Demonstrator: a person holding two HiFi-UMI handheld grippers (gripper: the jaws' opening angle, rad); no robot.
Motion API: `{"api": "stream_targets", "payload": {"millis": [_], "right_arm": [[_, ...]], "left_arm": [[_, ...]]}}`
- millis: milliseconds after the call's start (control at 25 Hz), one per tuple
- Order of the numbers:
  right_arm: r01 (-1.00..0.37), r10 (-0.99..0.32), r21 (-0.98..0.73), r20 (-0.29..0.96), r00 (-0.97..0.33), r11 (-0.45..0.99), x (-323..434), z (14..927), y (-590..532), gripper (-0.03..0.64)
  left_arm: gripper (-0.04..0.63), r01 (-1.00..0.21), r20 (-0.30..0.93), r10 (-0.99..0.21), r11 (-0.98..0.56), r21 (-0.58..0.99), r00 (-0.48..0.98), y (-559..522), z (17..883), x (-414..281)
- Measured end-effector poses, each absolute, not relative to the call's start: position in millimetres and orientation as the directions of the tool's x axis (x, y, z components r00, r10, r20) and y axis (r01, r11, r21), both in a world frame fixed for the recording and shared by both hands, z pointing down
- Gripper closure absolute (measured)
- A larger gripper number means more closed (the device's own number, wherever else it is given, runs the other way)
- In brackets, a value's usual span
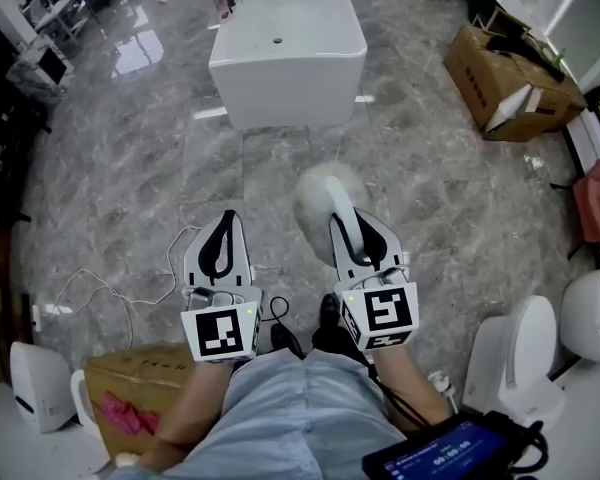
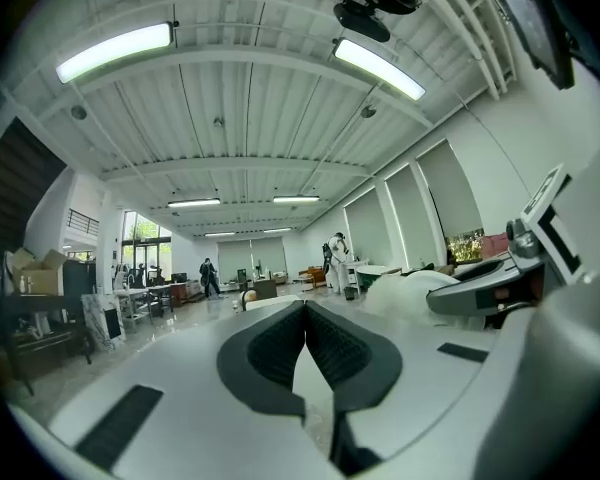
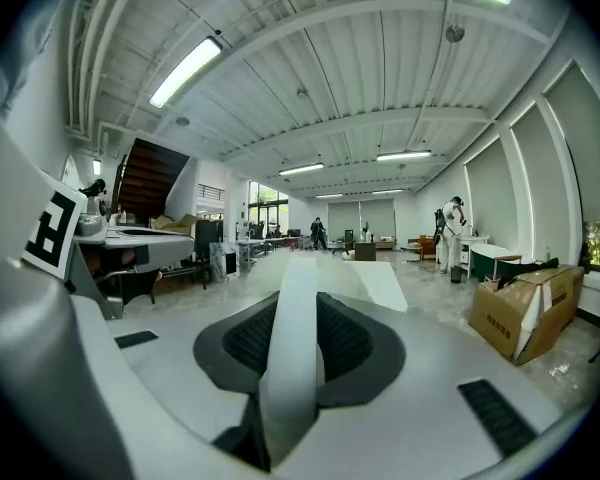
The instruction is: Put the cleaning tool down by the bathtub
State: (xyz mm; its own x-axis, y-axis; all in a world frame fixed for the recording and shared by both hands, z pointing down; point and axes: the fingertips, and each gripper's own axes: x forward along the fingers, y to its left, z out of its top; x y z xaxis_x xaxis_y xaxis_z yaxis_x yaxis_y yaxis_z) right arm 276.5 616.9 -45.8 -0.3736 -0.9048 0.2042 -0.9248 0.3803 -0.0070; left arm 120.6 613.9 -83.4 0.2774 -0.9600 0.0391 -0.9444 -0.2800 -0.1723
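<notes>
floor [image 1: 130, 168], one bathtub [image 1: 288, 43]; left hand-held gripper [image 1: 226, 220] closed empty, right hand-held gripper [image 1: 354, 226] clamps one cleaning tool [image 1: 320, 190].

Grey marble floor [image 1: 110, 168] — bathtub [image 1: 290, 48], cardboard box [image 1: 510, 78], white cable [image 1: 110, 293] on it.

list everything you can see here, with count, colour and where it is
bathtub: 1, white, top centre
duster: 1, white, fluffy head ahead of the right tool, handle between its jaws
boxes: 2, brown cardboard, one upper right, one lower left
fixtures: 3, white, two lower right, one lower left; they look like toilets
cable: 1, white, on the floor left of the left tool
screen: 1, dark with blue, bottom right
floor: grey marble, glossy
lap: light blue cloth, bottom centre
left tool: 1, white and black, jaws together, empty
right tool: 1, white and black, shut on the duster handle
</notes>
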Motion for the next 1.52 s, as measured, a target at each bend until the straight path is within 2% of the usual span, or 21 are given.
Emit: {"api": "stream_targets", "payload": {"millis": [360, 720, 1120, 1520], "right_arm": [[-0.923, -0.905, 0.002, 0.196, -0.378, 0.385, 355.5, -56.6, 568.3, 0.515], [-0.931, -0.914, 0.010, 0.193, -0.356, 0.365, 389.6, -57.6, 526.5, 0.515], [-0.917, -0.886, 0.005, 0.262, -0.383, 0.399, 366.4, -23.1, 431.0, 0.514], [-0.908, -0.870, 0.010, 0.293, -0.397, 0.418, 307.8, -11.2, 277.4, 0.514]], "left_arm": [[0.577, -0.958, 0.019, -0.969, -0.246, -0.151, 0.245, 570.7, -96.9, 185.8], [0.577, -0.959, 0.018, -0.972, -0.235, -0.160, 0.236, 530.7, -95.8, 204.2], [0.577, -0.962, 0.033, -0.972, -0.234, -0.143, 0.231, 436.3, -67.5, 193.9], [0.577, -0.965, 0.087, -0.970, -0.235, -0.113, 0.226, 290.2, -46.8, 132.3]]}}
